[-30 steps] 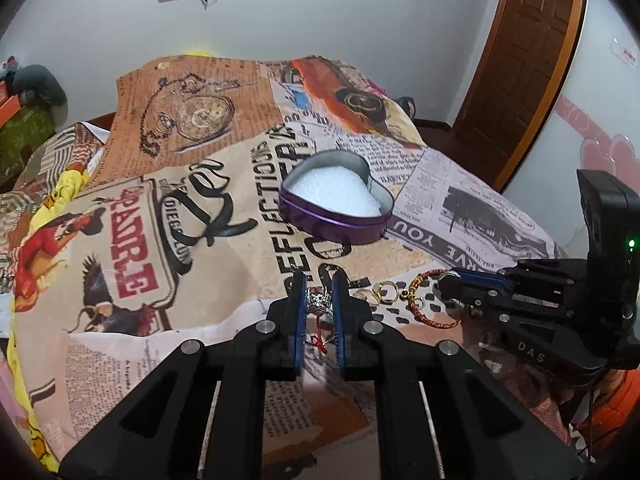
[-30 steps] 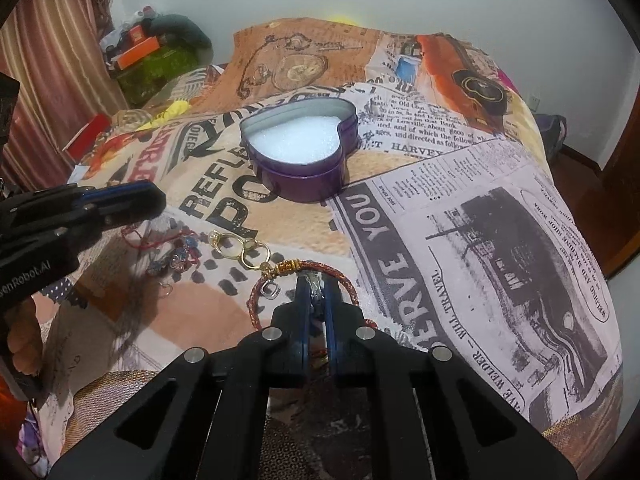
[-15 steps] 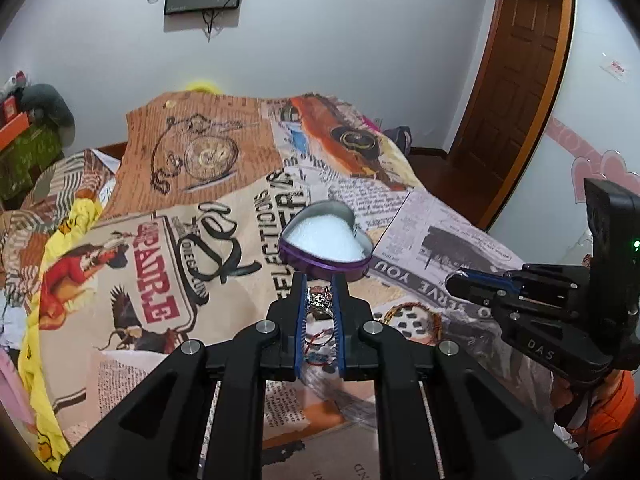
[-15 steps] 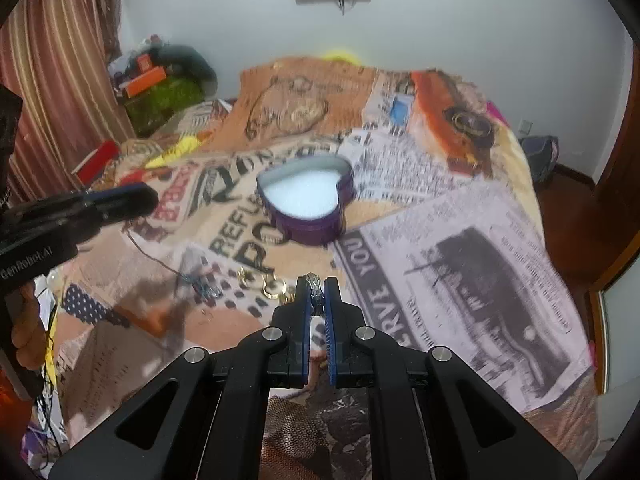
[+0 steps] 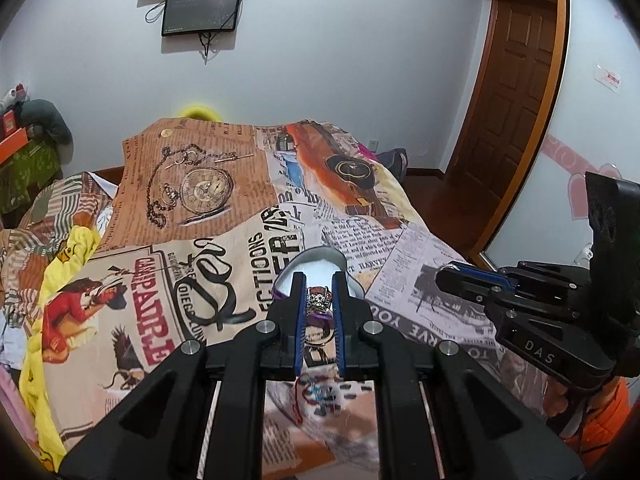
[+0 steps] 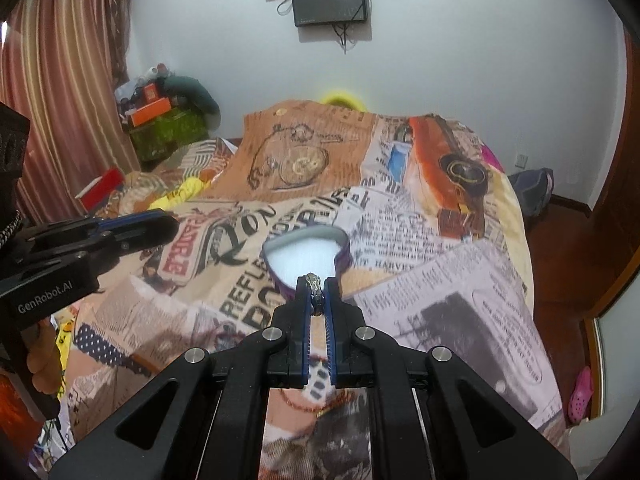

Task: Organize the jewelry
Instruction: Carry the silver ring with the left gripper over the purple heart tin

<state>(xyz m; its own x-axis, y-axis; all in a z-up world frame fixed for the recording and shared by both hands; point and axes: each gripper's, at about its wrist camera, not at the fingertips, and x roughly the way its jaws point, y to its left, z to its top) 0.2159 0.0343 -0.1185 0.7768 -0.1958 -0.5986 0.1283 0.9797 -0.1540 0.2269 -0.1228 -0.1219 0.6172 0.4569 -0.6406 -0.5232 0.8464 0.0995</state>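
Note:
A purple heart-shaped tin (image 6: 308, 254) with white padding sits on the printed bedspread, and in the left wrist view the tin (image 5: 320, 258) shows just past my fingertips. My left gripper (image 5: 319, 280) is shut on a chunky silver ring (image 5: 319, 299), held above the bed. The right gripper (image 6: 317, 285) is shut on a thin silver ring (image 6: 315, 294), also lifted, in front of the tin. Each gripper shows side-on in the other's view: the right gripper (image 5: 452, 276), the left gripper (image 6: 168, 226). A red string piece (image 5: 316, 394) and a beaded bracelet (image 6: 316, 402) lie on the bedspread below.
The bedspread (image 5: 168, 280) with newspaper print covers the whole bed. Two gold rings (image 5: 320, 336) lie between my left fingers' line of sight. A wooden door (image 5: 516, 92) stands at the right, screens (image 6: 330, 0) hang on the far wall, and clutter (image 6: 168, 120) sits by the curtain.
Both grippers have risen off the bedspread with their rings still clamped. The jewelry left on the bed has dropped lower in both views, and the tin now sits right behind the fingertips.

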